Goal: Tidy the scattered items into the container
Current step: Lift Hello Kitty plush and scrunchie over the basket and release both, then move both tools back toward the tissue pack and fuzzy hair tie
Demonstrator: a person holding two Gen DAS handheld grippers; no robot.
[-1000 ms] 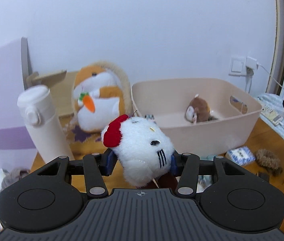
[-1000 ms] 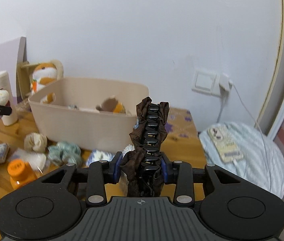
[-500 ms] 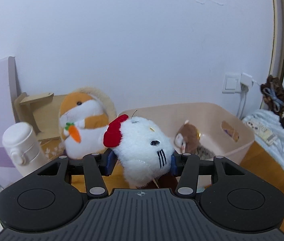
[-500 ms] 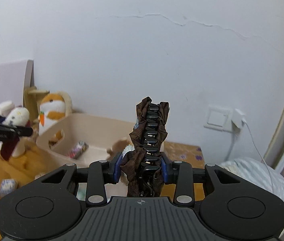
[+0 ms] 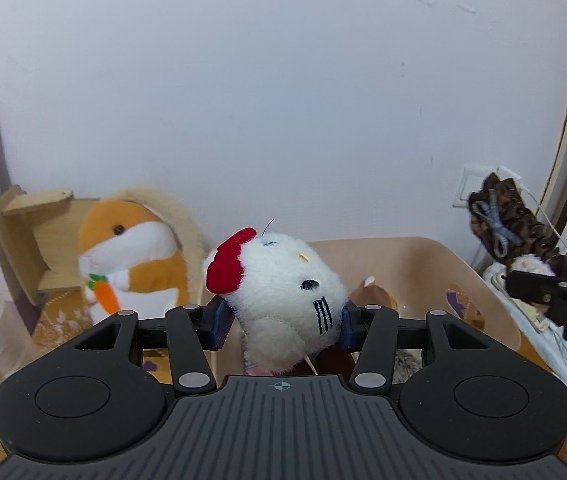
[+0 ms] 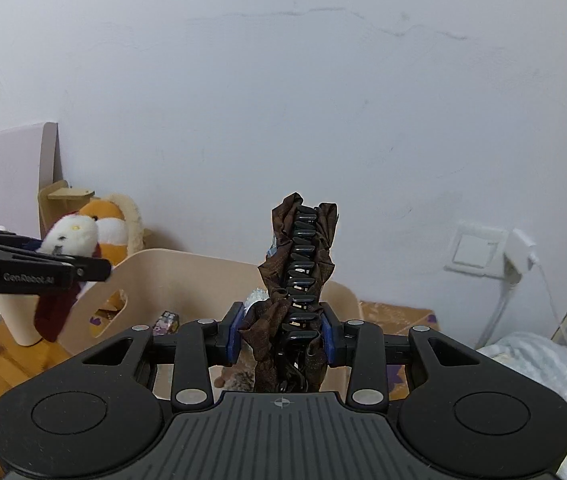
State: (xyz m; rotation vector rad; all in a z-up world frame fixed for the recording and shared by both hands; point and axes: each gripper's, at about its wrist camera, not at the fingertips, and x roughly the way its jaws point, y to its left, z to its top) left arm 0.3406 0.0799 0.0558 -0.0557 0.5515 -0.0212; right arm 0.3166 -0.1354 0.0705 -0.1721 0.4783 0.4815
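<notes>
Left wrist view: both loads up over beige plastic bin, not yet dropped.
L gripper clenched on white fluffy cat plush w/ red bow; R gripper clamped on brown fabric-covered hair claw clip; few bits already inside, rest of table hidden.

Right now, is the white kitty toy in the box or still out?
Out. The white kitty toy is clamped in the left gripper, held above the beige box.

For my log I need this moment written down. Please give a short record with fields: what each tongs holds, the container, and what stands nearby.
left tongs: shut on white plush cat
right tongs: shut on brown hair clip
container: beige bin, below and ahead of both tongs
in bin: brown plush toy, partly hidden
nearby: orange hamster plush left of bin
</notes>
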